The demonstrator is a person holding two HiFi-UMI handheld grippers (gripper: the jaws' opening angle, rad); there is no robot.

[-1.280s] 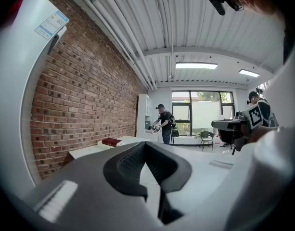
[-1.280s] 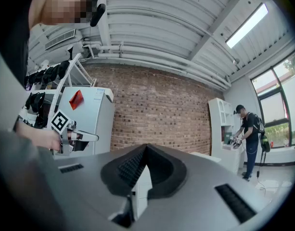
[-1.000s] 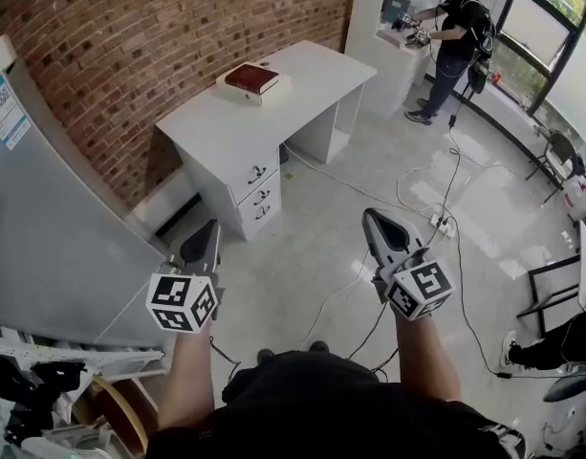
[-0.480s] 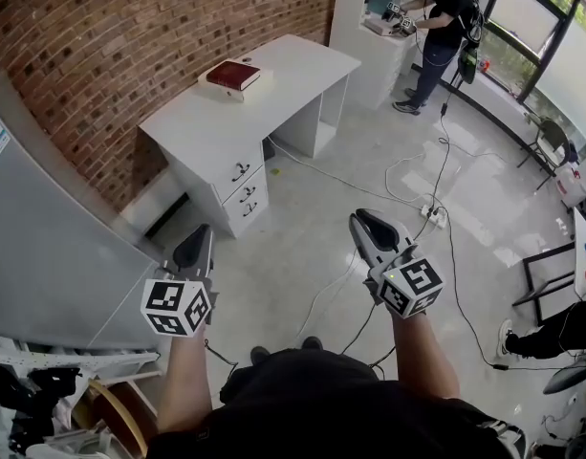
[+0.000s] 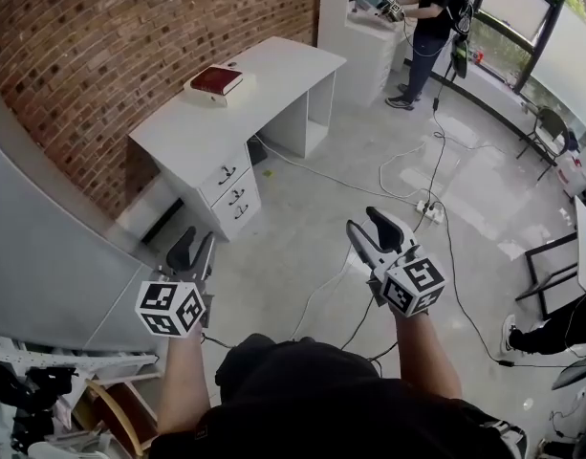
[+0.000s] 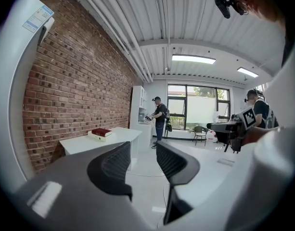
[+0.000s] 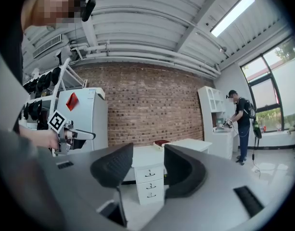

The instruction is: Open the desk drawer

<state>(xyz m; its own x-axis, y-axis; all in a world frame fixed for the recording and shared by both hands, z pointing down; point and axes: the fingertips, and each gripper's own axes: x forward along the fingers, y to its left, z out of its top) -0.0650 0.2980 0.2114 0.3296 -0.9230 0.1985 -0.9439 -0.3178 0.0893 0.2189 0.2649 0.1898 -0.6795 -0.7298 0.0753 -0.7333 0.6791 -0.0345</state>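
White desk [image 5: 273, 79] is sitting far left against the brick wall, drawers [image 5: 227, 182] all closed (nothing done yet). The left gripper [image 5: 191, 245] and right gripper [image 5: 371, 231] are both opening, empty, well apart from it.

White desk [image 5: 273, 79]; three stacked drawers [image 5: 234, 193] at one end, all shut, dark handles [image 5: 227, 174]

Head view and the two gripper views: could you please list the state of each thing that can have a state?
Three white desk drawers with dark handles: all shut.
Dark red hardcover book: closed, lying flat.
Left gripper: jaws opening, nothing between them, away from the drawers.
Right gripper: jaws opening, nothing between them, away from the drawers.
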